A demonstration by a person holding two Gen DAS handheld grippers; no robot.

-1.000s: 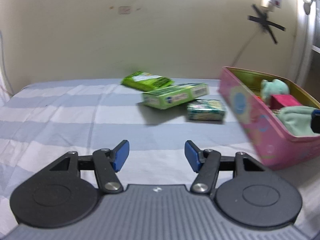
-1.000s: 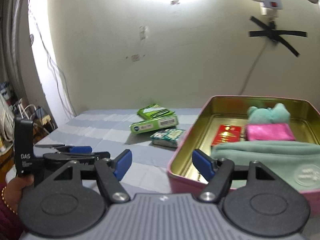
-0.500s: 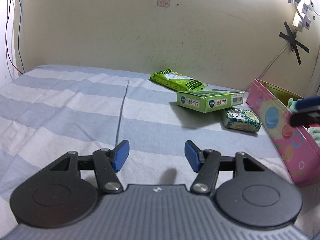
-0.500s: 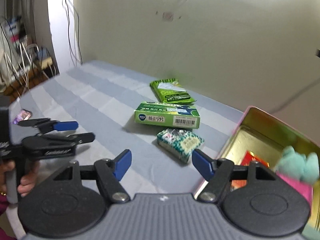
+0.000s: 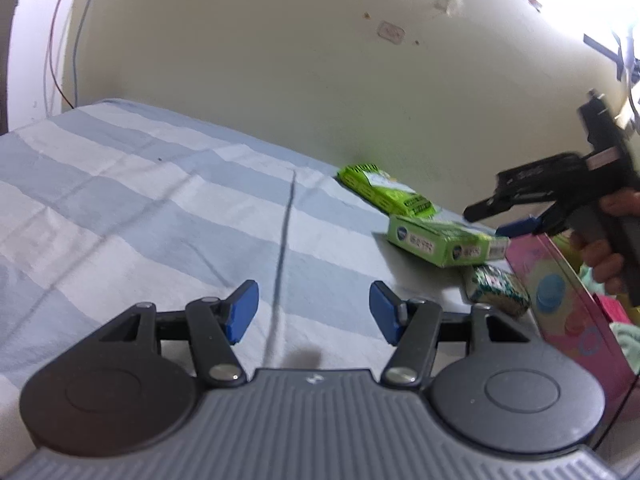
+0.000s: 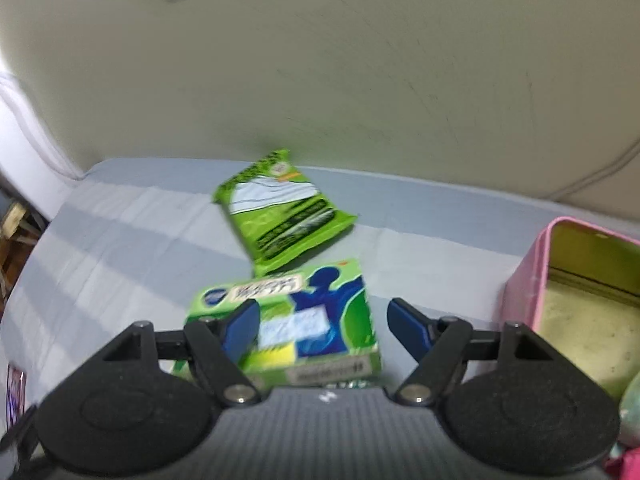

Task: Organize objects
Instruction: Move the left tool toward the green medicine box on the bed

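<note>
My right gripper (image 6: 324, 322) is open and hovers just above a green and blue box (image 6: 304, 316), with its jaws either side of it and not touching. A green packet (image 6: 280, 216) lies beyond the box. In the left wrist view the box (image 5: 436, 240), the packet (image 5: 388, 194) and a small patterned pack (image 5: 496, 288) lie at the right, with the right gripper (image 5: 516, 216) above them. My left gripper (image 5: 314, 312) is open and empty over the striped sheet (image 5: 140, 208).
A pink tin (image 6: 536, 280) with a gold inside stands at the right and holds a teal plush and cloth. It also shows in the left wrist view (image 5: 568, 308). A cream wall (image 5: 280, 60) runs close behind the objects.
My right gripper has moved forward and down over the green and blue box. My left gripper has swung left, away from the tin. Both stay open.
</note>
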